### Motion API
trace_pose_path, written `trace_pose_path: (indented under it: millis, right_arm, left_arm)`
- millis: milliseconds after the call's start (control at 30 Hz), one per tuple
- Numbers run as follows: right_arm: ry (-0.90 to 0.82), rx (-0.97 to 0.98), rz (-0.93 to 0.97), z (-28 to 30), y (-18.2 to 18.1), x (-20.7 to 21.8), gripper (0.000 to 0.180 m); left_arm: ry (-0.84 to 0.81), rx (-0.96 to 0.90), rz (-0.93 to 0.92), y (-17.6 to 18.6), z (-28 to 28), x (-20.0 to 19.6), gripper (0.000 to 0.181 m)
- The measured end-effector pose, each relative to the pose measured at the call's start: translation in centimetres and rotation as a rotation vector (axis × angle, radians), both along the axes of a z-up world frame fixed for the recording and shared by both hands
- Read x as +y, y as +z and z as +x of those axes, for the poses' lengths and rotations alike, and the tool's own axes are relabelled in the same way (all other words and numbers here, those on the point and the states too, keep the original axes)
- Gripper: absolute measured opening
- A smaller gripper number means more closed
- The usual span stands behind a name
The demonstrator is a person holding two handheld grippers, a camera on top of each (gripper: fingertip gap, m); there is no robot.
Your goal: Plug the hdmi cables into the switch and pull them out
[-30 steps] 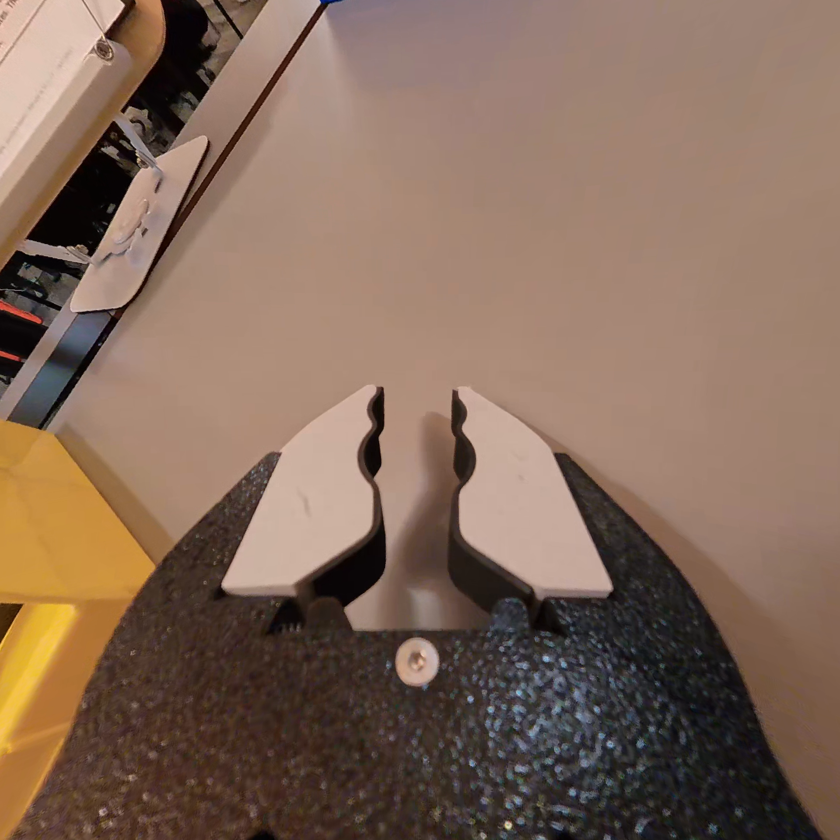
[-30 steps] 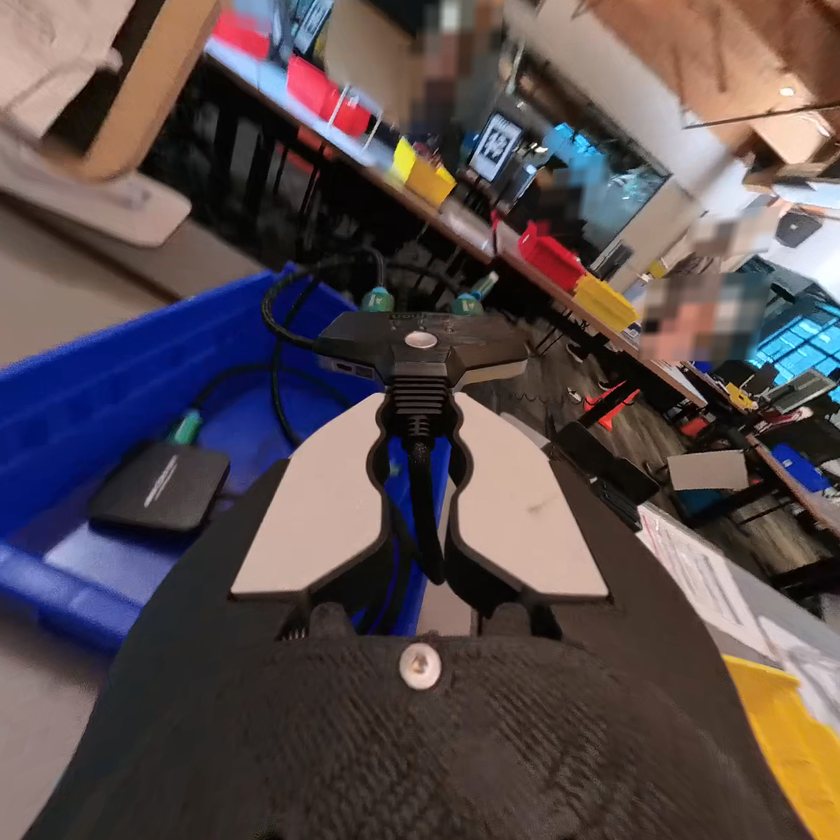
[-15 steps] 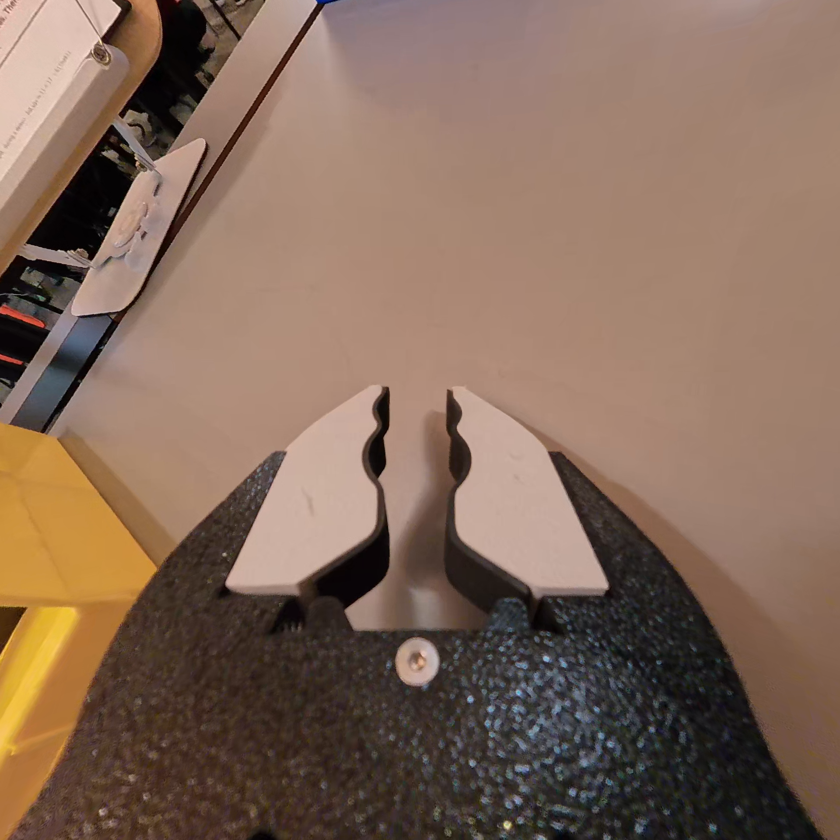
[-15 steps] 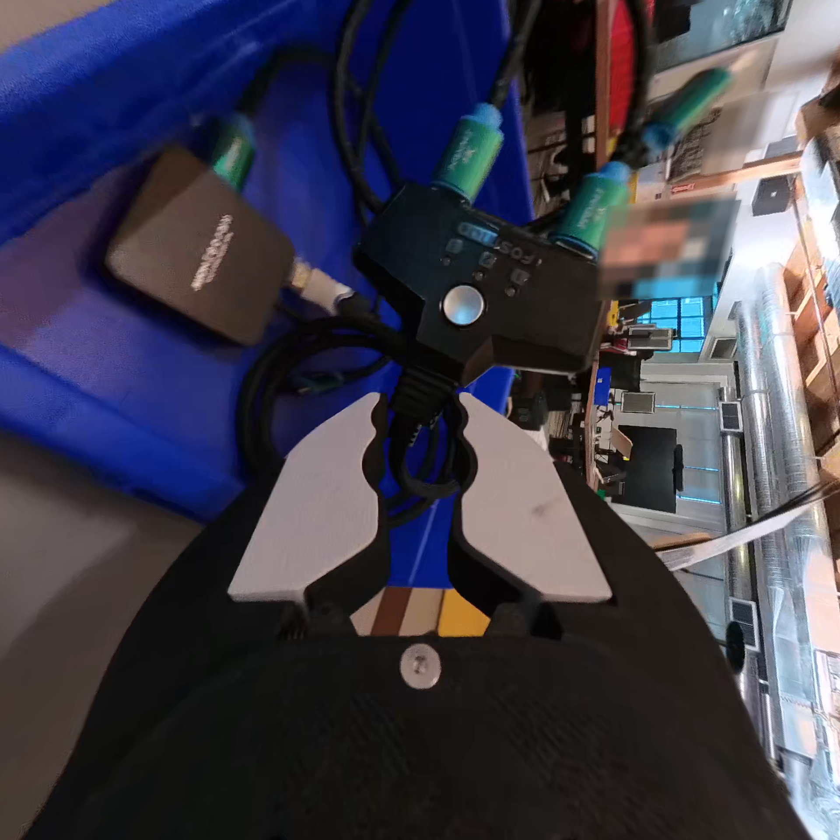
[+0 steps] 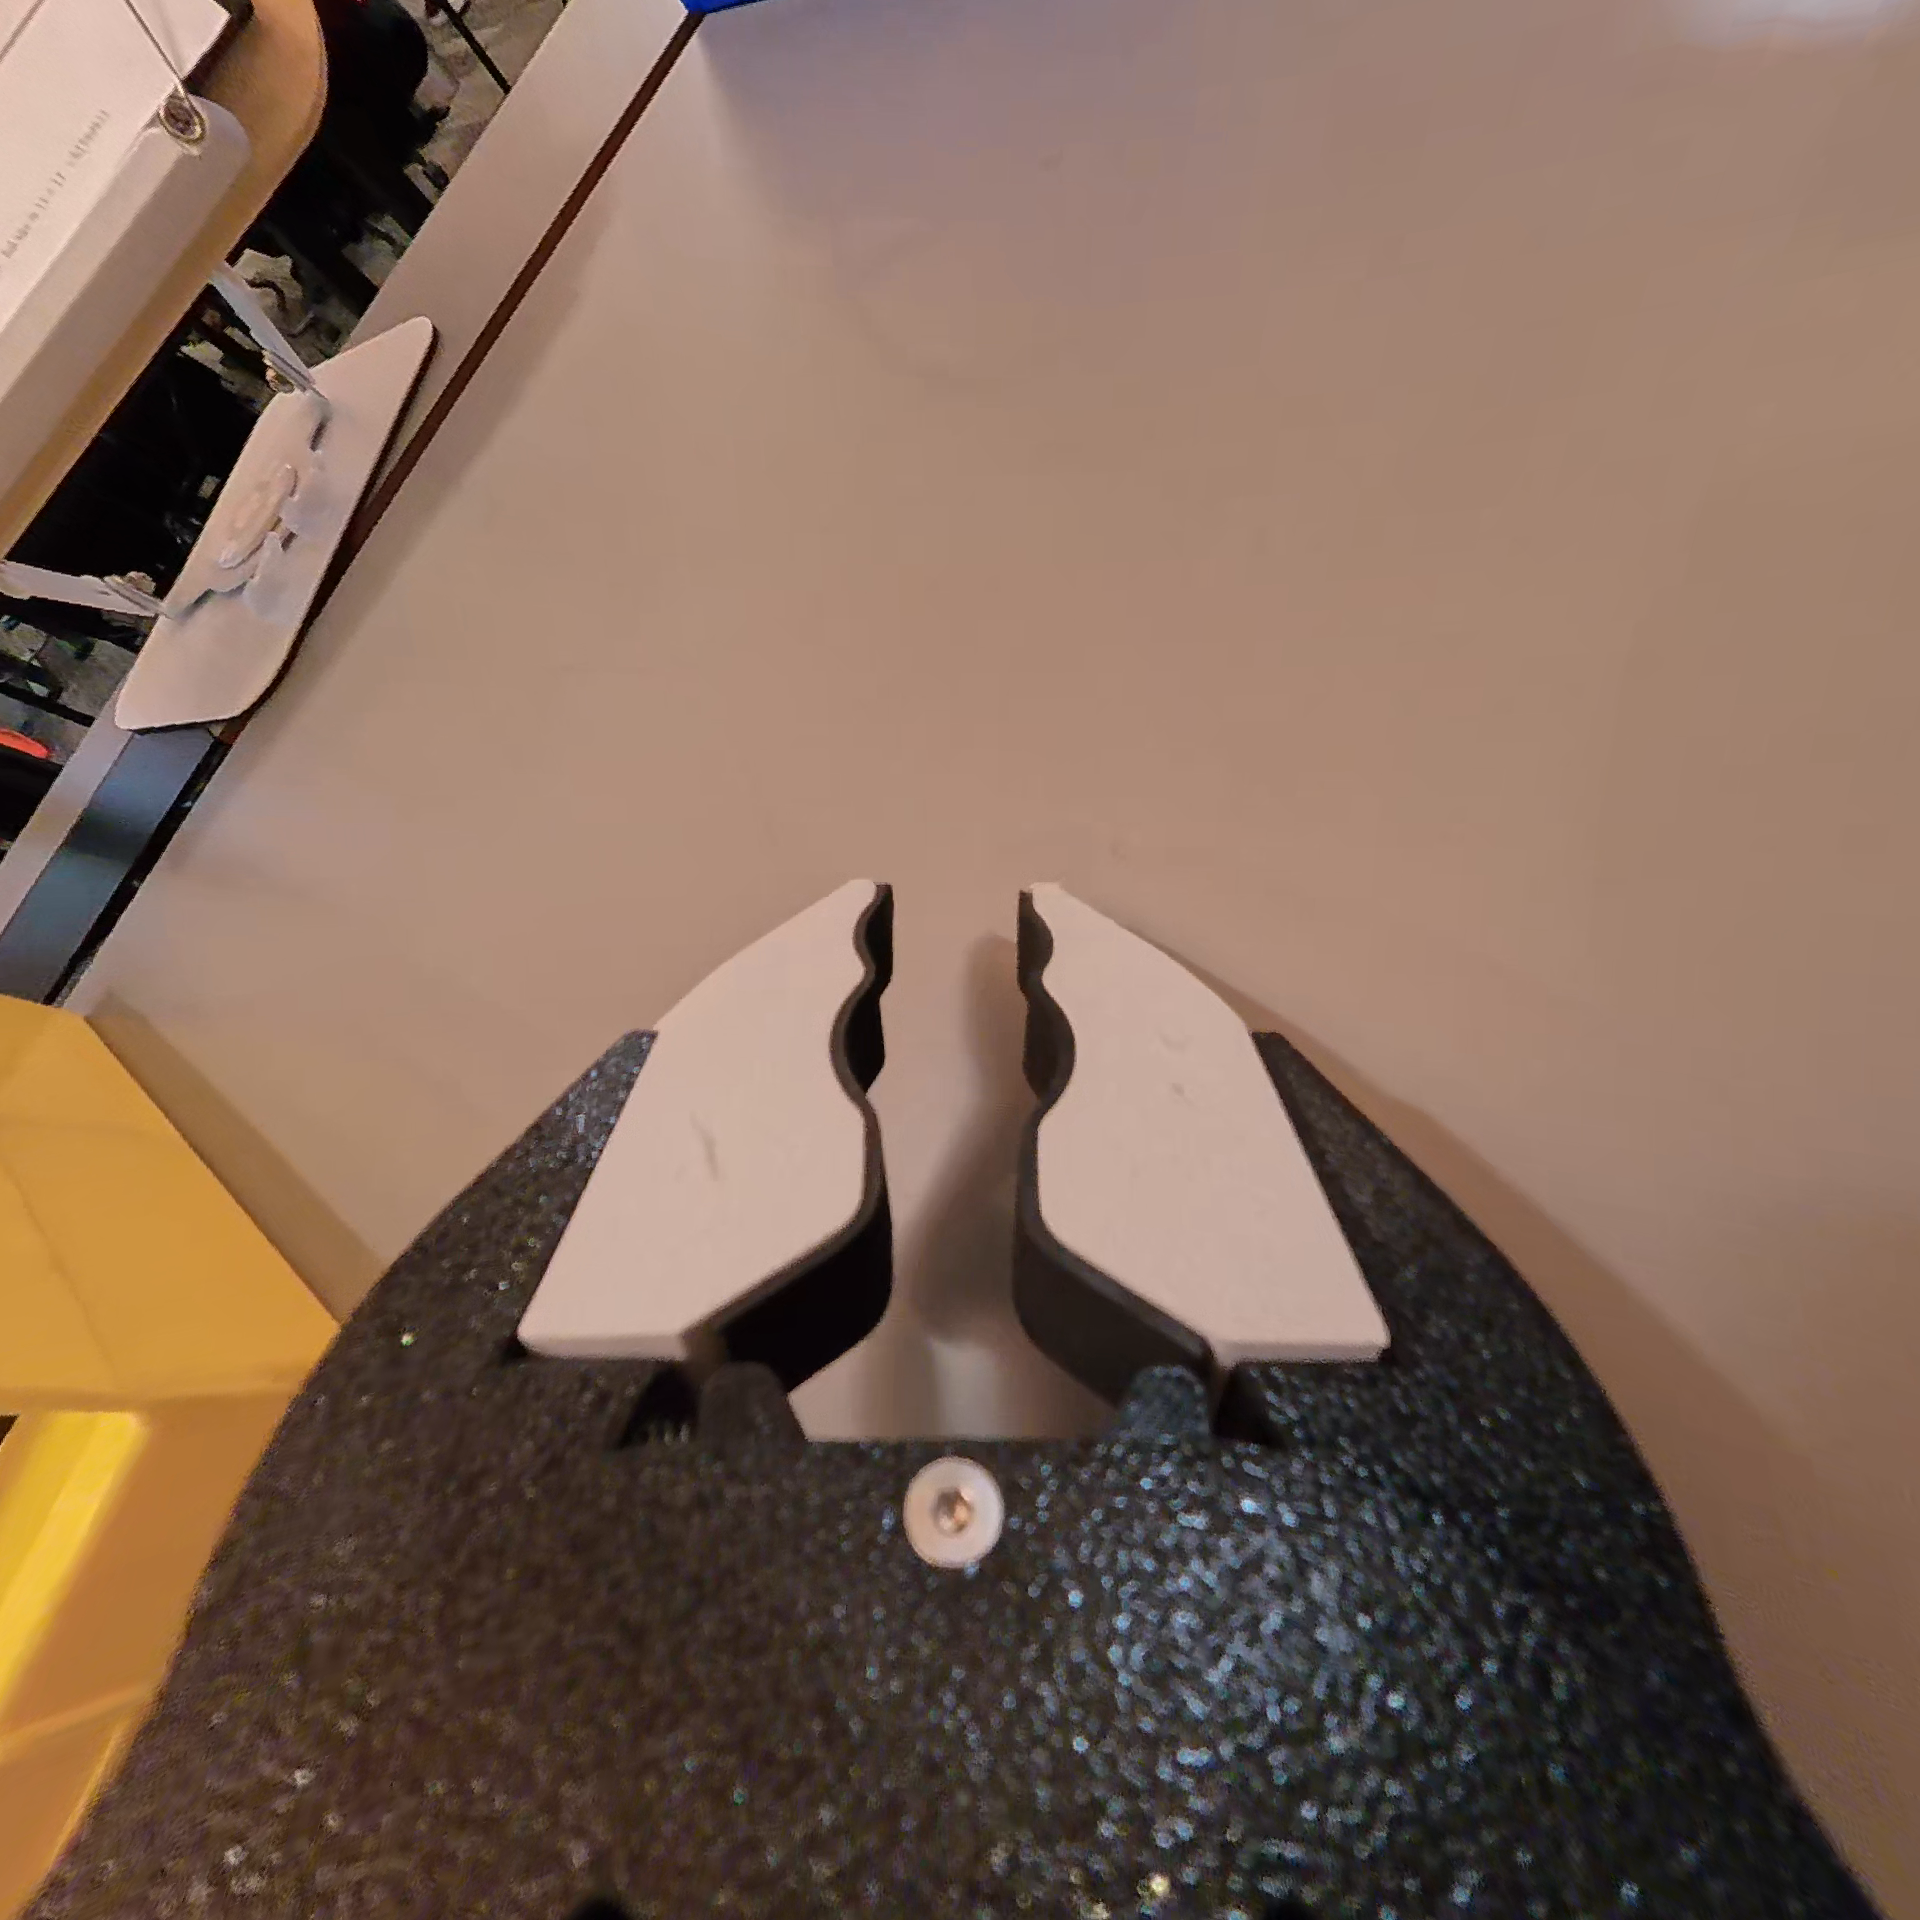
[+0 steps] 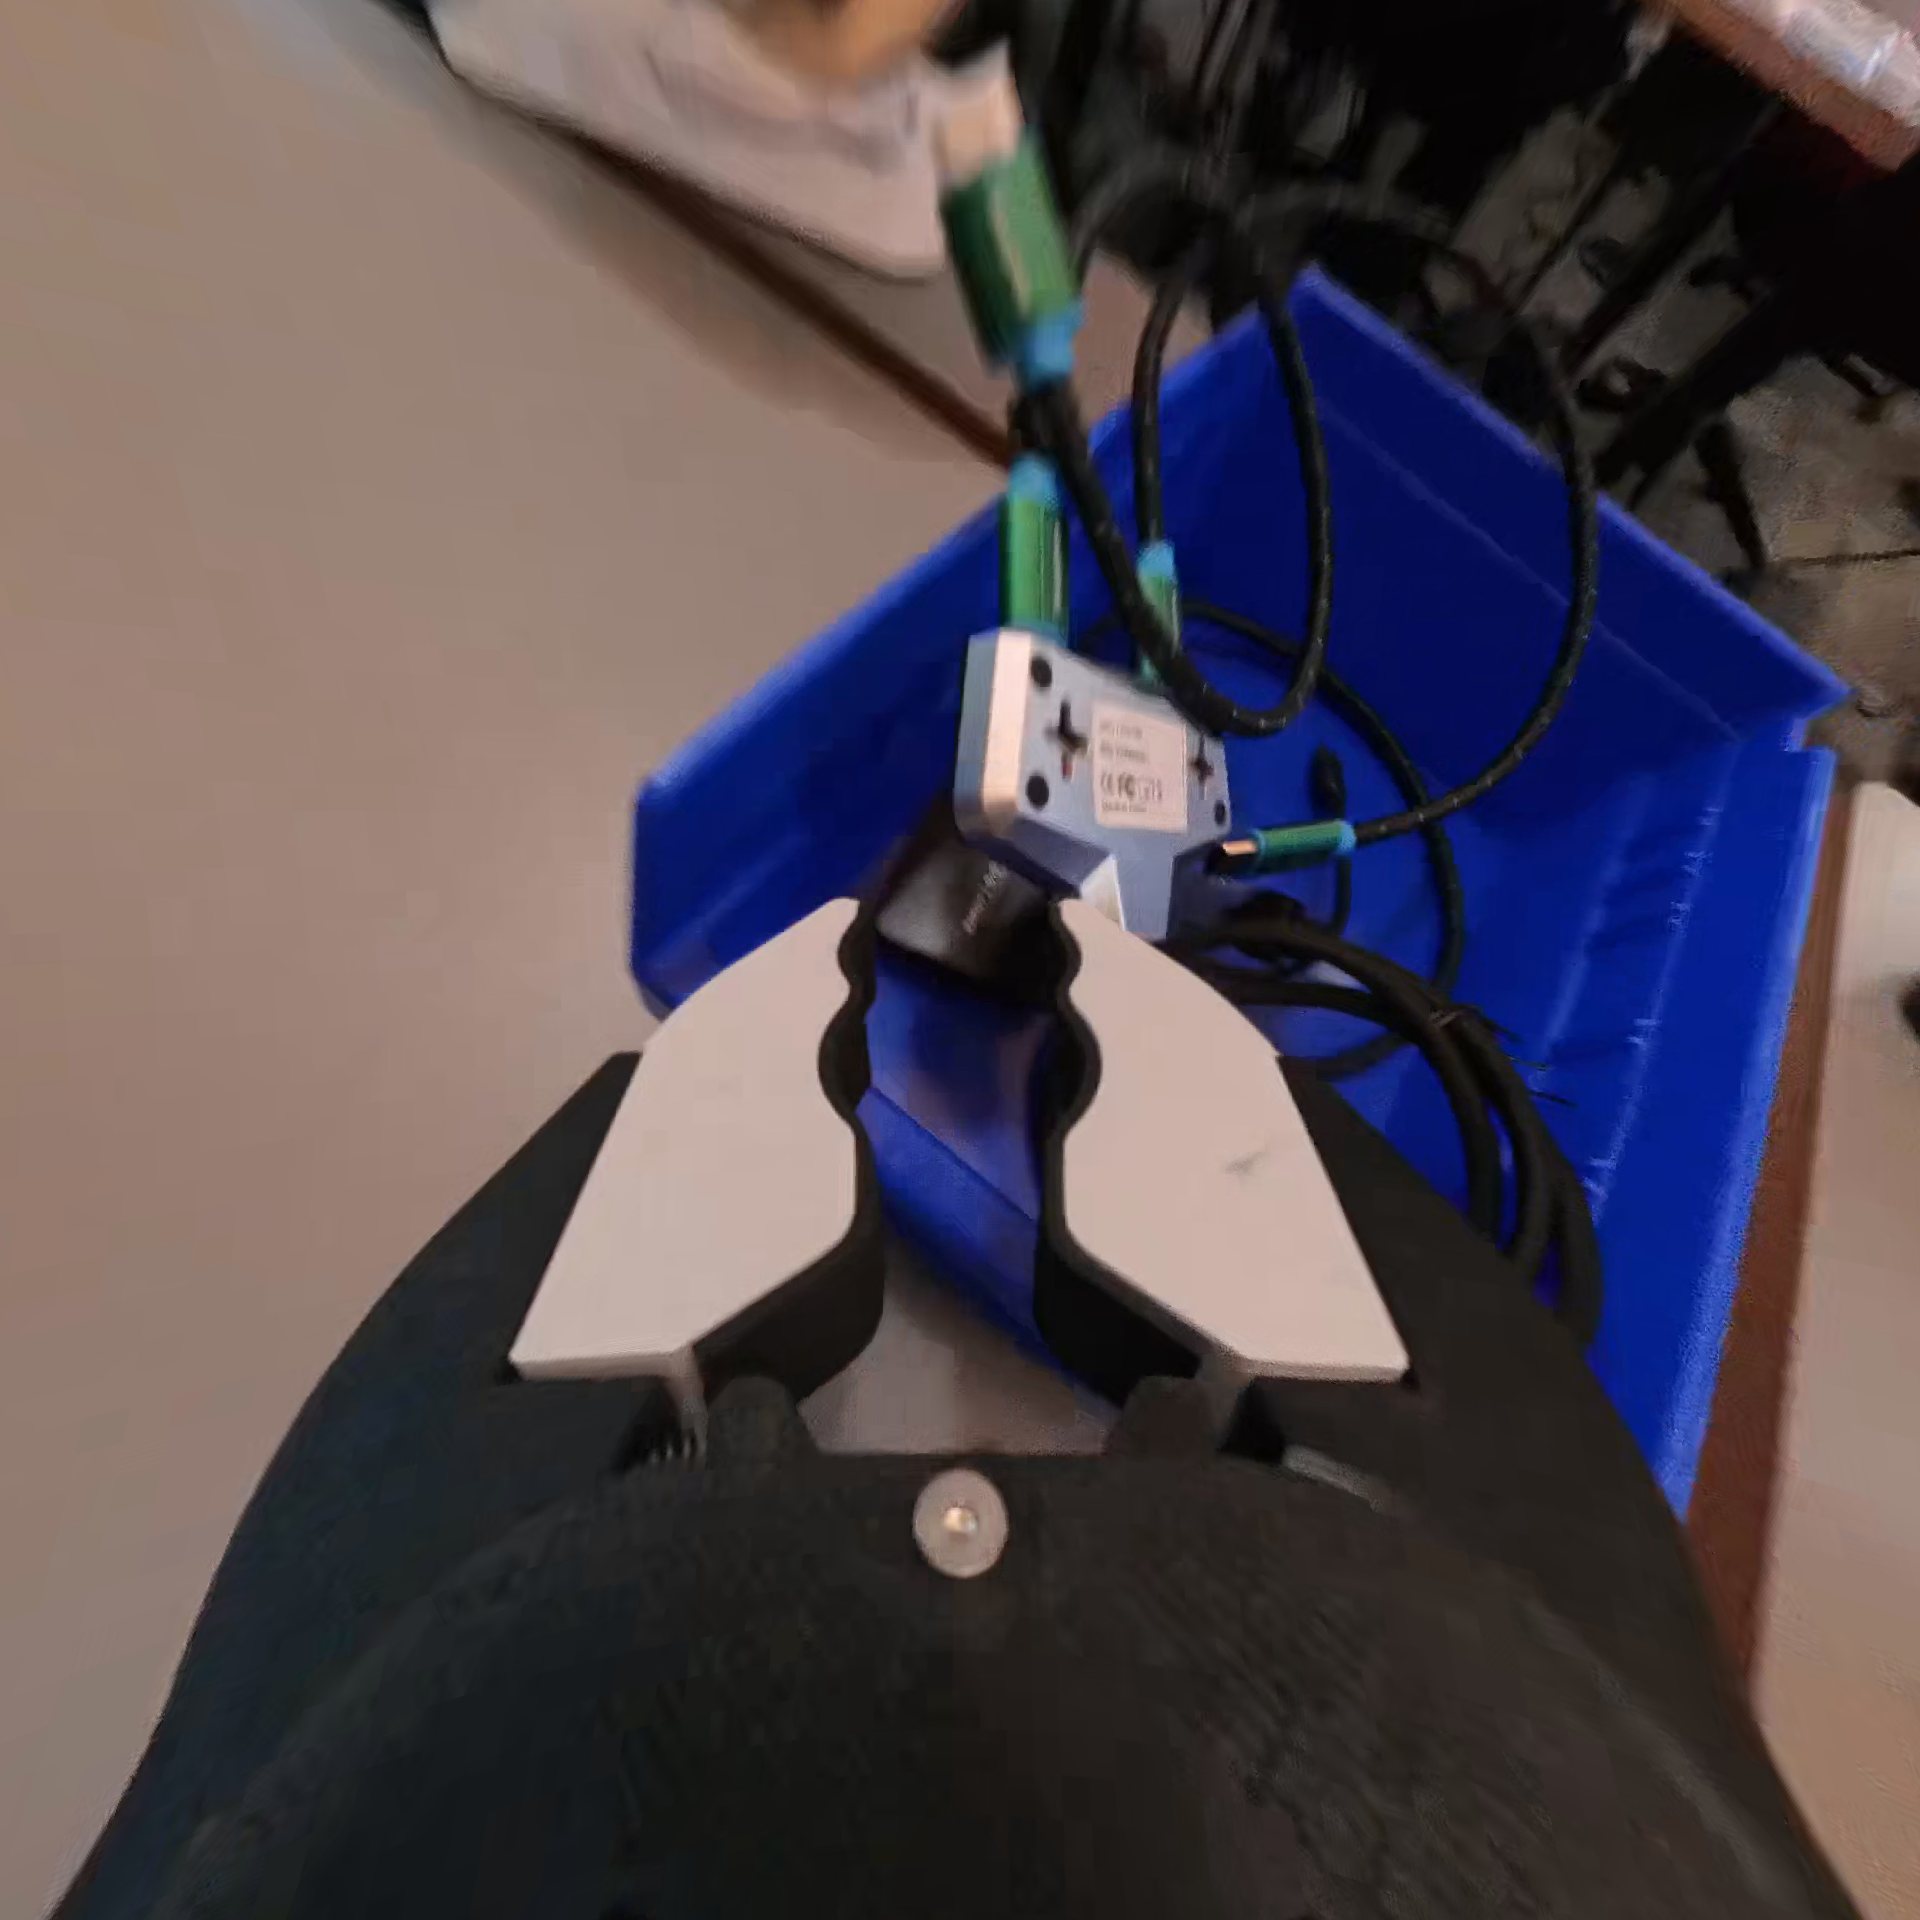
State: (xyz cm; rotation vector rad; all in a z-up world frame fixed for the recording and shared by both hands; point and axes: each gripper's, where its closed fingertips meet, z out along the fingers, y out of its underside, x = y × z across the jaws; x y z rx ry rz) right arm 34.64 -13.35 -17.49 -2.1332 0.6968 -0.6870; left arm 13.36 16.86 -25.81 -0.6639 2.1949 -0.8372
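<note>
My right gripper is shut on the black cable end of the HDMI switch and holds it in the air over the blue bin. The switch shows its grey underside with a white label. Two green HDMI plugs sit in its far side. One loose green plug hangs higher up, another lies beside the switch. Black cables trail into the bin. My left gripper is empty, its fingers a little apart, over the bare beige table.
A yellow bin stands at the left gripper's near left. A white stand base lies past the table's left edge. The blue bin sits at the table's far edge, with dark floor behind it.
My right gripper has swung over and down, turning the switch so its underside faces the camera, with the bin now below it. The left gripper's fingers have closed a little.
</note>
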Motion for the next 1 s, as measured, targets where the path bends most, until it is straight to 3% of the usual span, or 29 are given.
trace_pose_path:
  millis: [33,133,233,367,467,567,767,867,967,1000]
  right_arm:
    - [0.016,-0.016,0.09,-0.5,1.0,0.3,0.035]
    - [-0.005,-0.061,0.274,-2.3,3.6,-0.2,0.044]
    - [-0.177,-0.182,0.401,-4.2,5.4,-3.7,0.045]
    - [-0.474,-0.282,0.528,-6.7,5.1,-10.4,0.057]
    - [-0.608,-0.339,0.553,-7.7,5.1,-14.8,0.06]
    - [-0.65,-0.279,0.528,-7.9,4.5,-17.5,0.066]
    - [-0.62,-0.284,0.608,-8.0,3.9,-18.3,0.057]
    - [-0.584,-0.267,0.608,-7.8,3.8,-17.6,0.056]
    - [-0.546,-0.266,0.617,-7.6,4.0,-16.6,0.054]
    - [-0.531,-0.263,0.622,-7.5,4.1,-16.2,0.054]
  left_arm:
    - [0.0,0.008,-0.005,0.0,0.0,0.0,0.022]
    - [0.009,0.045,-0.03,-0.2,0.2,0.1,0.024]
    - [0.044,0.073,-0.137,1.0,0.7,-0.9,0.035]
    - [0.056,0.028,-0.372,7.1,2.6,-6.3,0.049]
    - [0.046,0.009,-0.395,10.6,5.6,-11.3,0.063]
    - [0.028,0.005,-0.405,12.3,9.4,-16.9,0.076]
    - [0.185,0.118,-0.32,9.2,17.6,-24.5,0.084]
    - [0.275,0.162,-0.292,7.2,20.8,-26.0,0.081]
    - [0.385,0.201,-0.169,4.6,23.5,-24.8,0.067]
    - [0.37,0.202,-0.182,4.4,24.0,-24.9,0.071]
